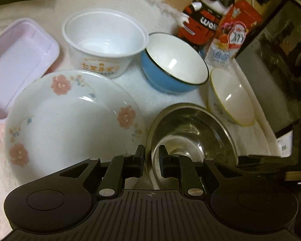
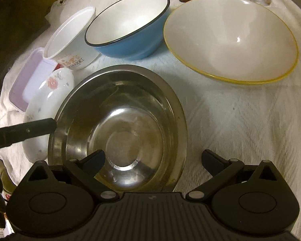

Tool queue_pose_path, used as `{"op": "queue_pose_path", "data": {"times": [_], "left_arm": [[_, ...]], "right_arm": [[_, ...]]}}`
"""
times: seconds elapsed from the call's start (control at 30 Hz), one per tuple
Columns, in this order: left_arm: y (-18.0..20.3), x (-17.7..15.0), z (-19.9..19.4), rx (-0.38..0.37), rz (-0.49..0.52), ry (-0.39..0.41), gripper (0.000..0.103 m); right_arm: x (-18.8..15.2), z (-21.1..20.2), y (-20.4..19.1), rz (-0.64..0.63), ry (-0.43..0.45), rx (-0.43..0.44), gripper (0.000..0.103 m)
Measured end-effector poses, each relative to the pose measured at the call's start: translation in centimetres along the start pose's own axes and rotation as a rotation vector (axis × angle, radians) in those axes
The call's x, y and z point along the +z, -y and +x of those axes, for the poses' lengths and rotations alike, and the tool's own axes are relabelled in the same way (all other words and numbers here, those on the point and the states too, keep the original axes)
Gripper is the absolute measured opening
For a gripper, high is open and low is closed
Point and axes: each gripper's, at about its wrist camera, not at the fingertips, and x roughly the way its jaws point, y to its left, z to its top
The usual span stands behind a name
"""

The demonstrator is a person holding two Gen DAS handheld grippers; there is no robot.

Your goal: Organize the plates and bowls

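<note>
A steel bowl [image 1: 192, 132] [image 2: 120, 120] sits on the white cloth. My left gripper [image 1: 152, 156] is shut on its near-left rim, one finger inside and one outside; its finger [image 2: 40, 127] shows in the right wrist view. A floral plate [image 1: 70, 124] [image 2: 48, 94] lies left of the steel bowl. A blue bowl [image 1: 174, 62] [image 2: 130, 26], a white paper bowl [image 1: 102, 40] [image 2: 70, 38] and a yellow-rimmed white bowl [image 1: 230, 98] [image 2: 230, 40] stand behind. My right gripper [image 2: 152, 160] is open and empty, above the steel bowl's near rim.
A pink-lilac plastic tray [image 1: 20, 64] [image 2: 26, 80] lies at the far left. A red toy figure [image 1: 202, 14] and a snack packet [image 1: 230, 38] stand at the back. A dark box [image 1: 277, 64] borders the cloth [image 2: 240, 130] on the right.
</note>
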Motion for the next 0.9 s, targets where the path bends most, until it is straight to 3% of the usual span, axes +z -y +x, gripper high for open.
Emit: {"op": "queue_pose_path", "data": {"times": [0.13, 0.2, 0.3, 0.43, 0.57, 0.73, 0.9], "left_arm": [[0.3, 0.4, 1.3, 0.013, 0.037, -0.005, 0.021], [0.7, 0.8, 1.5, 0.026, 0.057, 0.004, 0.021], [1.0, 1.1, 1.6, 0.05, 0.065, -0.012, 0.021], [0.0, 0.9, 0.0, 0.01, 0.017, -0.005, 0.021], [-2.1, 1.3, -4.5, 0.003, -0.039, 0.1, 0.022], [-6.6, 1.4, -8.8, 0.109, -0.115, 0.206, 0.025], [-11.1, 0.6, -8.5, 0.217, -0.19, 0.189, 0.025]], "right_arm": [[-0.5, -1.6, -0.5, 0.0, 0.131, -0.012, 0.079], [-0.4, -1.8, -0.9, 0.0, 0.166, -0.025, 0.059], [0.0, -1.7, -0.9, 0.018, 0.184, -0.057, 0.052], [0.0, -3.3, -1.6, 0.014, 0.216, -0.071, 0.052], [0.7, -5.2, -4.0, -0.024, 0.271, -0.044, 0.052], [2.7, -4.6, -8.7, -0.097, 0.264, 0.077, 0.052], [4.3, 0.4, -13.7, -0.206, 0.182, 0.128, 0.052]]}}
